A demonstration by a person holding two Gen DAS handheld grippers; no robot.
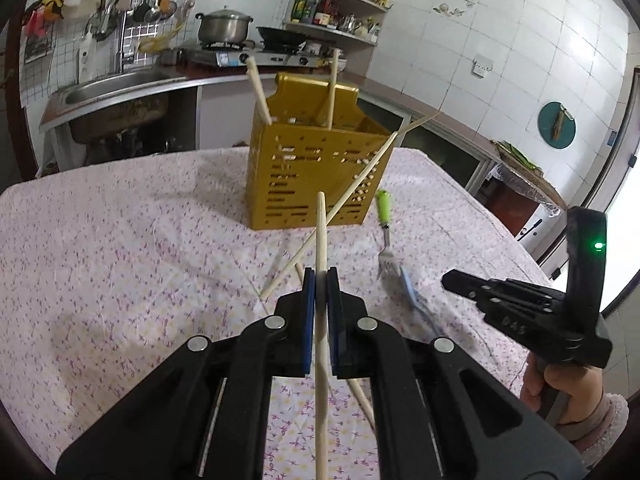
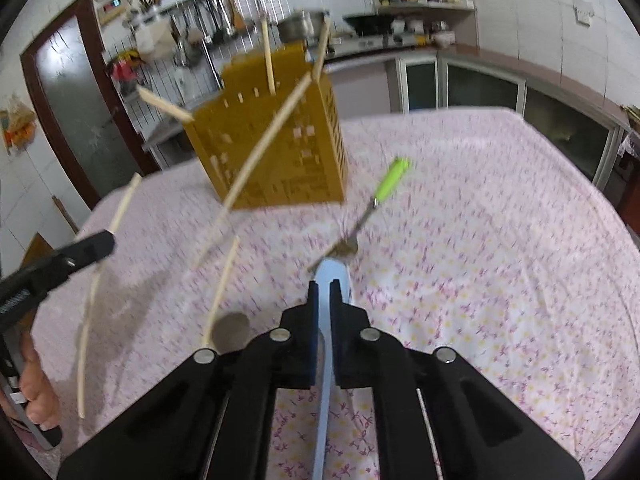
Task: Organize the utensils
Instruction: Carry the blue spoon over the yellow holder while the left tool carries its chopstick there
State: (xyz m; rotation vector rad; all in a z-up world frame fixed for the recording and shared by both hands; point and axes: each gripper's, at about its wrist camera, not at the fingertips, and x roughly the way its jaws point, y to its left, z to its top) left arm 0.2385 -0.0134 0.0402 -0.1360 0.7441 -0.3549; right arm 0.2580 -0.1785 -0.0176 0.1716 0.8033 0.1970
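Both grippers loaded, short of the yellow utensil holder (image 1: 320, 168) on the cloth-covered table (image 1: 120, 260).

Left gripper (image 1: 320, 280), jaws narrow, clamps a wooden chopstick (image 1: 321, 236); right gripper (image 2: 324, 292) pinches a blue utensil (image 2: 330, 272). Best lift each clear of the holder's rim, then lower upright, avoiding the leaning chopstick (image 1: 352, 184) and the green-handled fork (image 1: 386, 236). Open cloth lies left.

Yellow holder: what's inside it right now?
Two chopsticks stand in the yellow holder, their tops sticking out above the rim. Pale bits show through the side slots; the walls hide the bottom, so more may lie there.
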